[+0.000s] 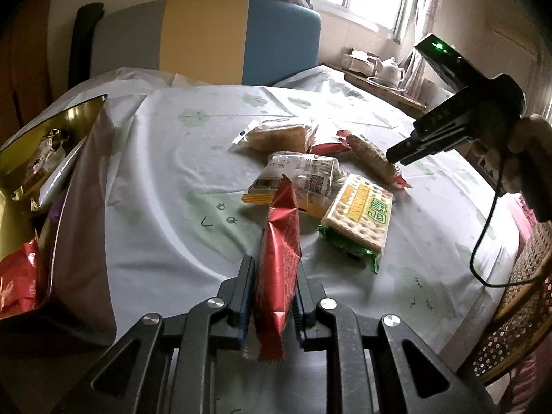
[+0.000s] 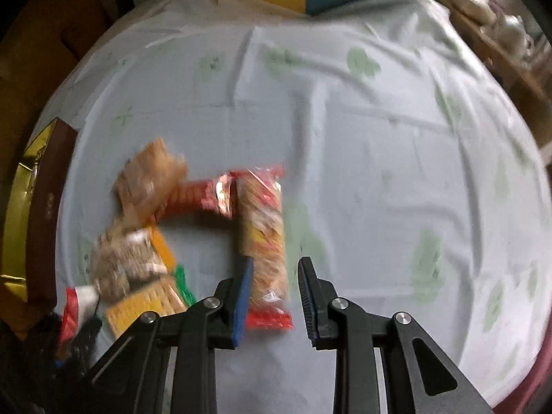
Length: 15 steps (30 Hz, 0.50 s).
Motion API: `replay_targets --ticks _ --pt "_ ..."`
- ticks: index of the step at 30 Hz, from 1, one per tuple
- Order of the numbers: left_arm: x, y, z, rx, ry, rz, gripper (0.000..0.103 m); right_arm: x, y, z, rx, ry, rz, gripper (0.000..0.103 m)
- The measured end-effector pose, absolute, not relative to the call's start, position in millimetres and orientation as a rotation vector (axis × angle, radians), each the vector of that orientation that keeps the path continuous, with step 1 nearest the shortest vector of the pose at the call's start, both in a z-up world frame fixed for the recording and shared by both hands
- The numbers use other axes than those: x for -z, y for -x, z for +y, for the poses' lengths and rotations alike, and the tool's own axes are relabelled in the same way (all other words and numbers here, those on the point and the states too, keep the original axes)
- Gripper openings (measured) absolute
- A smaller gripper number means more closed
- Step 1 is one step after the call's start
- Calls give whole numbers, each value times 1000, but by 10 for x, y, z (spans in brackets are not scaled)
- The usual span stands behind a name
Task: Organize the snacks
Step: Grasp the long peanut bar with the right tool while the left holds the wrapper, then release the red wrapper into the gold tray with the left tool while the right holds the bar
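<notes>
The left gripper [image 1: 272, 296] pinches a red snack pack [image 1: 277, 269]. The gold box [image 1: 51, 131] sits to its left. The right gripper [image 2: 276, 276] is spread over a long cracker pack [image 2: 264, 238] on the counter [image 2: 379, 172], pointing the same way.

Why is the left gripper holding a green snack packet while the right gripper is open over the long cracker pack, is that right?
Not quite: the packet in the left gripper is red, not green, as the left wrist view shows. The right gripper is indeed open over the long cracker pack.

Six snack packets in all: three red-wrapped [image 1: 279, 262] [image 1: 327, 147] [image 1: 374, 160], two clear-wrapped pastries [image 1: 279, 135] [image 1: 300, 181], one green-edged cracker pack [image 1: 358, 219]. One gold-lined box [image 1: 51, 158]. Two claws [image 1: 274, 276] [image 2: 274, 276].
</notes>
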<state>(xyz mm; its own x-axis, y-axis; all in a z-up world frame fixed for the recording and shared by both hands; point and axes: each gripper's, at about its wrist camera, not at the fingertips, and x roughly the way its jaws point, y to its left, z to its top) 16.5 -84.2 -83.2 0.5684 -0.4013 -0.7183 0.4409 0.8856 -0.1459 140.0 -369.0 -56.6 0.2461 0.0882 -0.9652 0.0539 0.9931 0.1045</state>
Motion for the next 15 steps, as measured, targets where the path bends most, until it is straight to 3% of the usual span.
replay_targets --ticks 4,7,9,12,15 --pt "822 -157 -872 486 -63 833 20 587 -1332 -3824 -47 -220 1278 28" --pt "823 -175 -892 479 -64 838 20 636 -1345 -3908 -60 -262 1264 40" --pt "827 -169 -907 475 -71 835 20 647 -1356 -3887 -62 -276 1268 41" --pt "839 -165 -921 470 -80 830 20 606 -1413 -3879 -78 -280 1231 51" --pt "837 -158 -924 467 -85 828 20 644 -1497 -3805 -81 -238 1229 50"
